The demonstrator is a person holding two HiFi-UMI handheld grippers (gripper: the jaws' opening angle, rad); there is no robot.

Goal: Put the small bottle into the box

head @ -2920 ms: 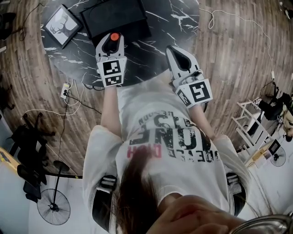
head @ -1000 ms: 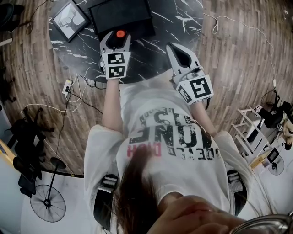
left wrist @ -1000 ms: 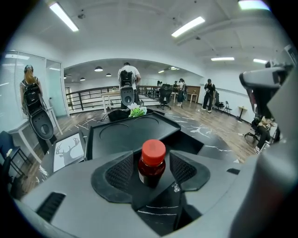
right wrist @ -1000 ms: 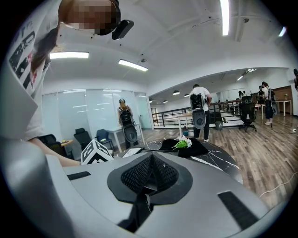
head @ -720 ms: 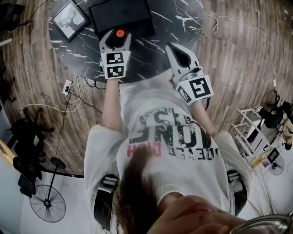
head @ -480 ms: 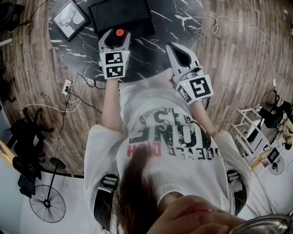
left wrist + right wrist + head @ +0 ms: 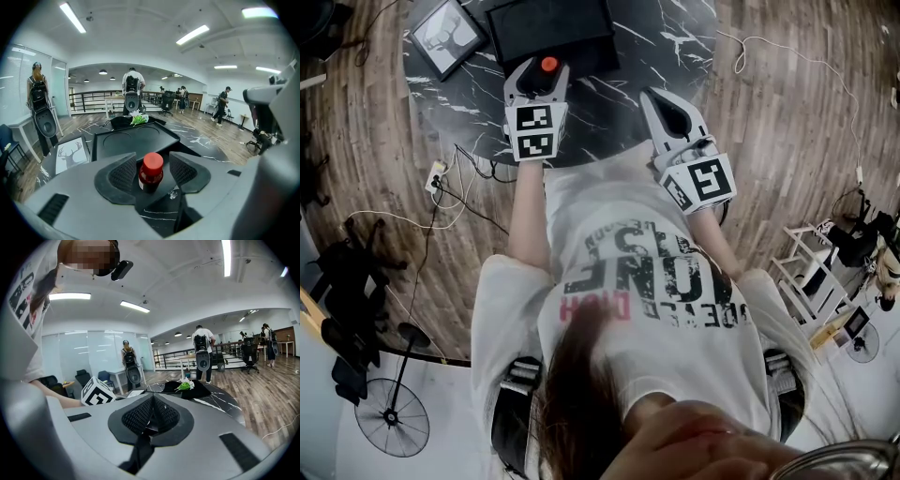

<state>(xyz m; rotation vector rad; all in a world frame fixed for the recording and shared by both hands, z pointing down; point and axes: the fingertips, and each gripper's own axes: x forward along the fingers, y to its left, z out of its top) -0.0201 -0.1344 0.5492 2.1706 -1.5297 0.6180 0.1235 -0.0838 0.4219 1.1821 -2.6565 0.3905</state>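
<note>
A small dark bottle with a red cap stands on the black marble table, just in front of the flat black box. My left gripper is open around it. In the left gripper view the bottle is between the pads, close to the left one, with a gap on its right side. The box lies right behind it. My right gripper hovers over the table's near edge, shut with nothing in it. Its pads meet.
A framed deer picture lies on the table left of the box. A dark cloth with a green sprig sits beyond the box. Cables and a power strip lie on the wood floor to the left. Several people stand in the room behind.
Almost nothing has changed. The left gripper has shifted slightly to the left around the bottle, which stays in front of the box. The right gripper holds still.
</note>
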